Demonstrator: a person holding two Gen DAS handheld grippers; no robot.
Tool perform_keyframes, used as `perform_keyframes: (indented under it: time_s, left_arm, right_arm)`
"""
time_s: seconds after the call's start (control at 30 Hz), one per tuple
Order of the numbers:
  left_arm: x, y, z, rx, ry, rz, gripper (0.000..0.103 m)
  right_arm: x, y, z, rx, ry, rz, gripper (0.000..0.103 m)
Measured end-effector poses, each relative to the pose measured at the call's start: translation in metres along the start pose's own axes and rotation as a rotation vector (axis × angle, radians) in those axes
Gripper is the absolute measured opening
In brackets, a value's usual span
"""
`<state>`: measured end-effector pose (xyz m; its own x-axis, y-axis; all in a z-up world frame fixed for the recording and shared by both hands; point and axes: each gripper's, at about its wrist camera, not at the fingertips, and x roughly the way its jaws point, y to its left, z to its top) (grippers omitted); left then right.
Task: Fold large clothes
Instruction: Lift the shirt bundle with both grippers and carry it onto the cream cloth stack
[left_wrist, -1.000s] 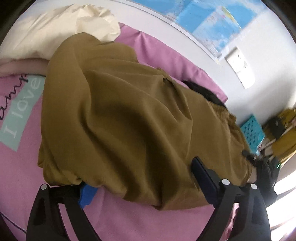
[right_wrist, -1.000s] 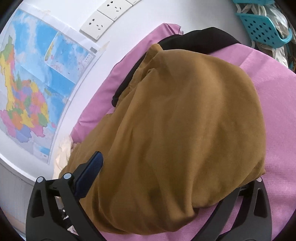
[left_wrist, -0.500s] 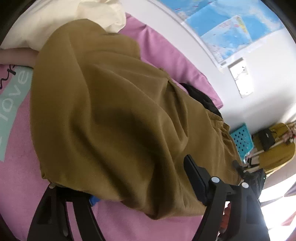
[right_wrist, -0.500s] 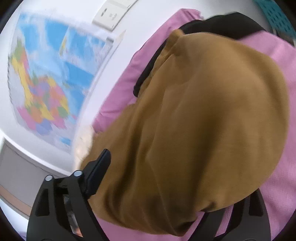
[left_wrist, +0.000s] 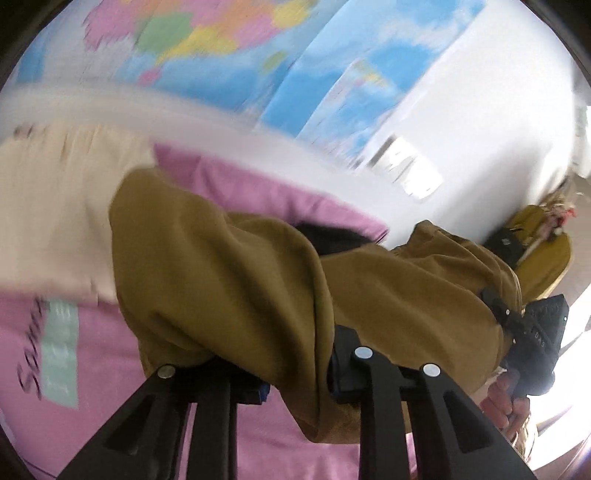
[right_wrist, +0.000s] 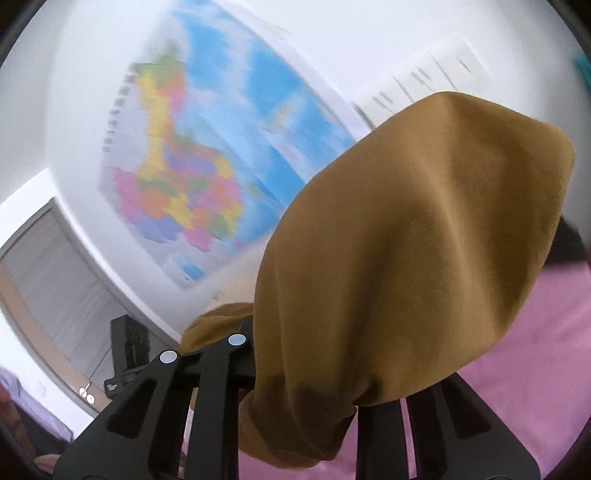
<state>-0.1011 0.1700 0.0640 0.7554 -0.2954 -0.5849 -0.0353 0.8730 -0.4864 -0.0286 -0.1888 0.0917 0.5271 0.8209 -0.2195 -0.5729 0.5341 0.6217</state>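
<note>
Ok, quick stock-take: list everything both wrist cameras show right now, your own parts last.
garment: one, mustard brown, raised off the bed, bunched between both grippers
bedsheet: one, pink with lettering, under the garment
pale cloth: one, cream, on the bed beside the garment
black cloth: one, black, behind the garment near the wall
map: one, blue and multicoloured, on the white wall
wall sockets: one row, white, right of the map
left gripper: black, jaws closing on a garment edge
right gripper: black, jaws closing on a garment edge
hand: one, on the right gripper's handle
</note>
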Motion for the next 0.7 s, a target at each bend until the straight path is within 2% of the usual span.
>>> perform_keyframes:
  time_s: [0.13, 0.27, 0.37, 0.43, 0.57, 0.7]
  left_arm:
    - [-0.043, -0.010, 0.038, 0.065, -0.095, -0.021, 0.022]
    - [-0.093, -0.001, 0.078, 0.117, -0.230, 0.053, 0.022]
    - [-0.118, 0.019, 0.104, 0.108, -0.285, 0.123, 0.022]
    - [-0.133, 0.044, 0.125, 0.089, -0.308, 0.190, 0.022]
    - [-0.161, 0.109, 0.154, 0.025, -0.358, 0.321, 0.022]
    - [-0.177, 0.163, 0.173, -0.021, -0.411, 0.417, 0.022]
  right_arm:
    - [0.011, 0.045, 0.033, -0.083, -0.057, 0.076, 0.021]
    - [0.056, 0.080, 0.058, -0.128, -0.077, 0.172, 0.021]
    - [0.111, 0.106, 0.070, -0.129, -0.057, 0.245, 0.021]
    - [0.141, 0.119, 0.073, -0.127, -0.043, 0.279, 0.021]
    - [0.232, 0.155, 0.064, -0.131, 0.040, 0.330, 0.021]
    - [0.299, 0.185, 0.048, -0.139, 0.091, 0.368, 0.020]
